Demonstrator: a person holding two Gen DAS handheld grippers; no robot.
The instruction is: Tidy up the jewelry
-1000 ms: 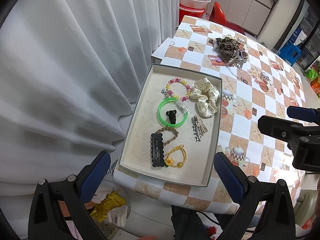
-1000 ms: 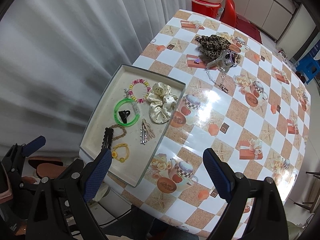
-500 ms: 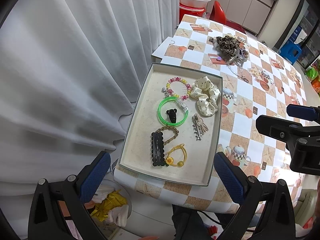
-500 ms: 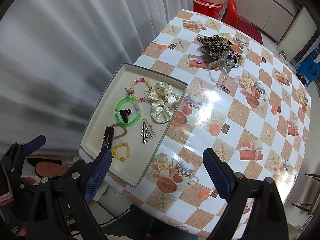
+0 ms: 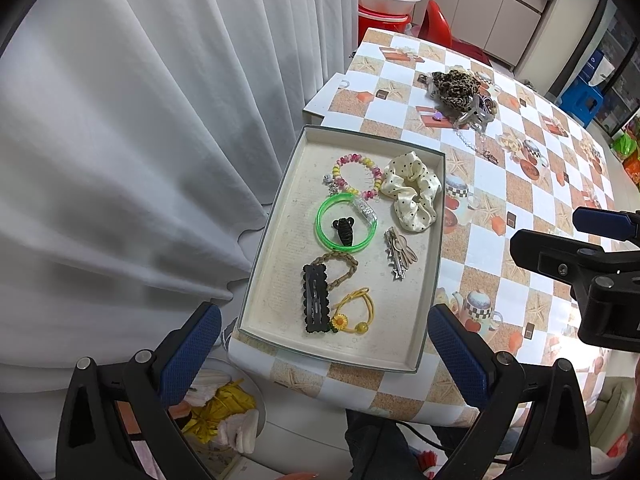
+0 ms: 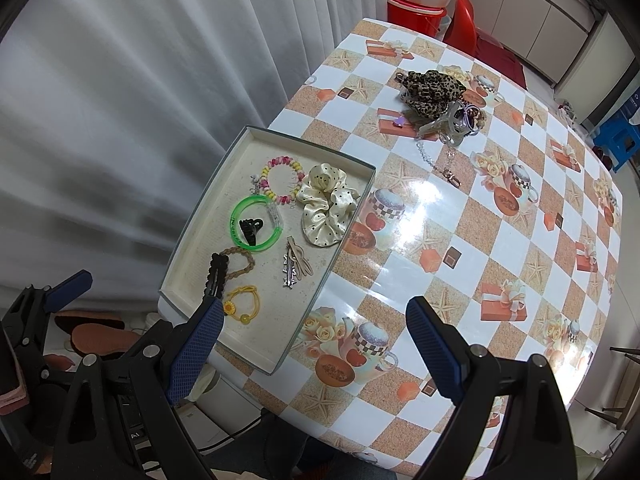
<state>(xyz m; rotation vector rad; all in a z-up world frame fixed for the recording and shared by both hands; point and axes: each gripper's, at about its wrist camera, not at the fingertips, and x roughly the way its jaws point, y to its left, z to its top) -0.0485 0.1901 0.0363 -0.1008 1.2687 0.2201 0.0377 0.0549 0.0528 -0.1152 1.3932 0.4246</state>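
Observation:
A shallow cream tray (image 5: 430,292) (image 6: 200,220) sits at the table's near left corner. Inside lie a beaded bracelet (image 5: 354,176), a cream dotted scrunchie (image 5: 412,196) (image 6: 326,208), a green bangle (image 5: 346,224) (image 6: 256,224) around a small black claw clip, silver hair clips (image 5: 398,254), a black snap clip (image 5: 316,298) and a yellow flower tie (image 5: 354,312). Farther back on the table, a leopard scrunchie (image 5: 456,86) (image 6: 430,88), a grey claw clip (image 6: 450,122) and a chain (image 6: 438,164) form a pile. My left gripper (image 5: 324,350) hovers open above the tray's near edge. My right gripper (image 6: 312,342) hangs open over the table front, holding nothing.
White curtains (image 5: 140,140) hang close on the left. The checkered tablecloth (image 6: 500,240) covers the table. A red chair (image 6: 470,20) and red bucket (image 5: 384,12) stand beyond the far end. A bowl with yellow and white items (image 5: 224,416) lies below the left gripper.
Both views shift only slightly; the tray and pile sit a touch differently in frame. Both grippers stay open and nothing on the table has moved.

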